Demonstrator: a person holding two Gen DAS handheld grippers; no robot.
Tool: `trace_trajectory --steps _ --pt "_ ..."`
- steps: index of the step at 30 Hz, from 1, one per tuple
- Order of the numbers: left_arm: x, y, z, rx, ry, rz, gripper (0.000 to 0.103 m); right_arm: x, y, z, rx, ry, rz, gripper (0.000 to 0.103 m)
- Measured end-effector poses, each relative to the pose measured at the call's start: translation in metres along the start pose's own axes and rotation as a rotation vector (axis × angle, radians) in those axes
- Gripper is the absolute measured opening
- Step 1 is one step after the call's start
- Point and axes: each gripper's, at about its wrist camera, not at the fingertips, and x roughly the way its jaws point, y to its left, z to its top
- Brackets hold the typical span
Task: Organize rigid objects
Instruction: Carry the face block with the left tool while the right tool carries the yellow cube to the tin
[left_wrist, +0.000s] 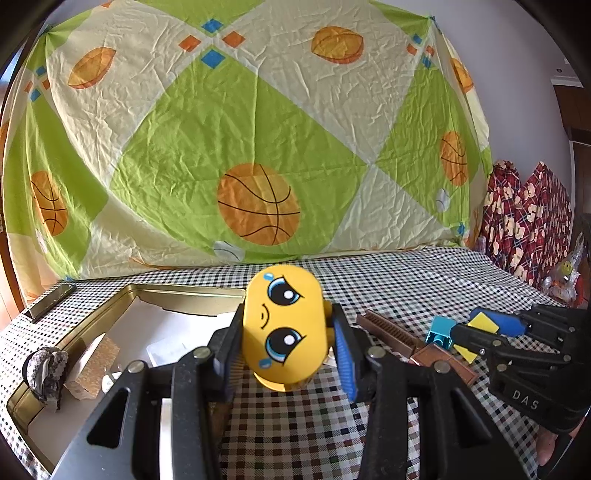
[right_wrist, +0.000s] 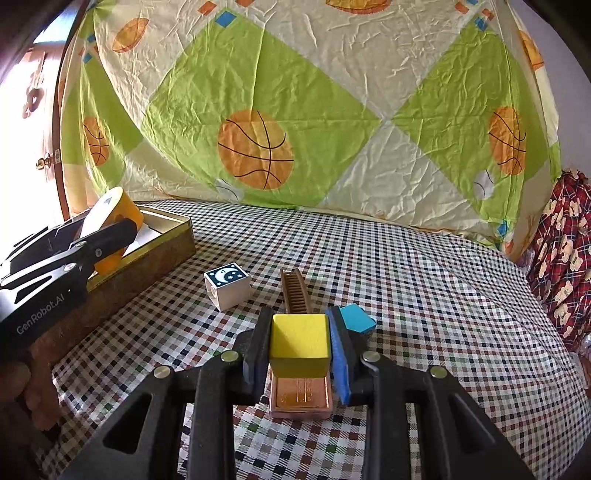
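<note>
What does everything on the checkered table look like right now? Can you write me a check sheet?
Surface: checkered cloth covers the table.
Job's things: yellow face toy in the left gripper, beside the gold tin; yellow block in the right gripper, above a copper tile; moon cube, brown ladder piece and blue block lie on the cloth.
Clutter: a dark lump and a speckled box in the tin; a dark flat bar beyond it.
Grippers: both have jaws shut on their toys.
Cables: nothing seen.
Surroundings: basketball sheet hangs behind; red patterned fabric at the right.
</note>
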Motion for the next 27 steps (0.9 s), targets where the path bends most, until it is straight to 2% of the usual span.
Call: trace_trajectory --steps 13,19,27 --pt "-0.008 0.004 -0.002 -0.006 -0.020 0.004 0.042 -0.023 -0.012 0.001 0.061 -0.115 -0.008 0.031" --pt "-0.010 0.005 -0.002 -0.010 -0.022 0.008 0.042 -0.028 -0.012 0.002 0.072 -0.143 -0.023 0.031" --pt "-0.022 0.012 -0.005 -0.019 -0.040 0.028 0.042 -0.030 0.000 0.004 0.080 -0.171 0.010 0.031"
